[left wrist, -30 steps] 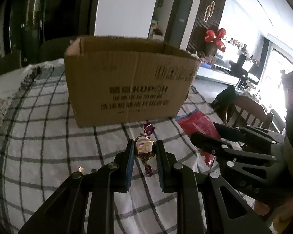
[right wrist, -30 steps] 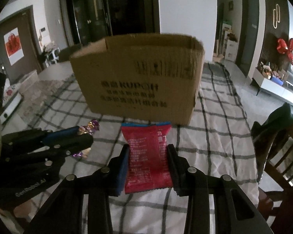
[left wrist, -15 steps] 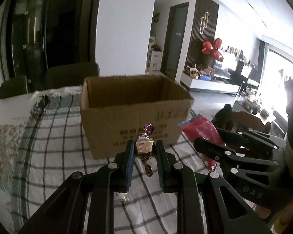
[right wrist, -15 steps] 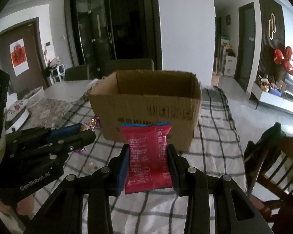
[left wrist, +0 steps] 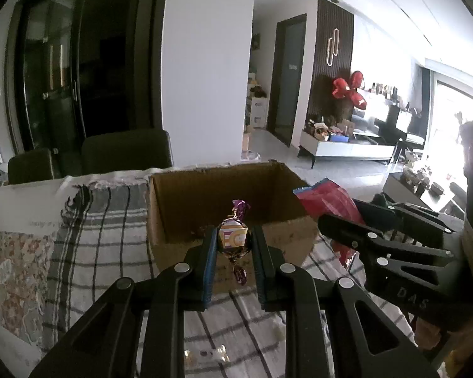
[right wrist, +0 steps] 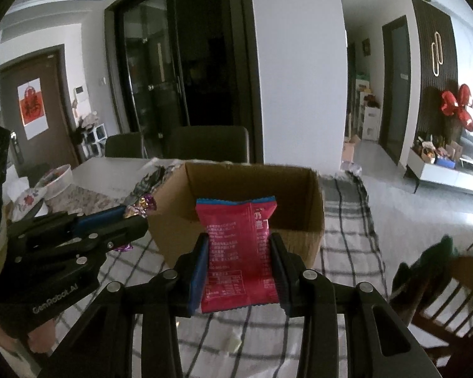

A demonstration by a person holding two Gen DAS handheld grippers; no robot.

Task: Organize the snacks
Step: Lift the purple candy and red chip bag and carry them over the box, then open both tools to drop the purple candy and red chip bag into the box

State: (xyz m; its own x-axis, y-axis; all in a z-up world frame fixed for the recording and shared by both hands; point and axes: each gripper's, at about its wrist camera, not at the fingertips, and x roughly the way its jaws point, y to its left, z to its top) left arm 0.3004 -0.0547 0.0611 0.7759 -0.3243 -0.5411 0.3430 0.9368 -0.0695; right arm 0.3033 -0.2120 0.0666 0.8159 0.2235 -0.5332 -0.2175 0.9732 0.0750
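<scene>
An open brown cardboard box (left wrist: 173,217) (right wrist: 315,208) stands on the checked tablecloth (left wrist: 97,239) straight ahead of both grippers. My left gripper (left wrist: 233,239) is shut on a purple and gold wrapped candy (left wrist: 232,236), held above the near wall of the box. My right gripper (right wrist: 239,249) is shut on a red snack packet (right wrist: 236,252) with a blue top edge, also raised just before the box's front wall. In the right wrist view the left gripper (right wrist: 138,212) comes in from the left with the candy (right wrist: 140,204). The left wrist view shows the red packet (left wrist: 328,198) at right.
Dark chairs (left wrist: 126,151) stand behind the table's far edge. A white bowl (right wrist: 58,178) and floral cloth sit at far left. A wooden chair (right wrist: 441,299) with a dark garment stands at the right. Small loose bits (left wrist: 205,352) lie on the cloth near me.
Both grippers have risen with their snacks, so the box's open inside now shows from above instead of only its front wall. The grips are unchanged.
</scene>
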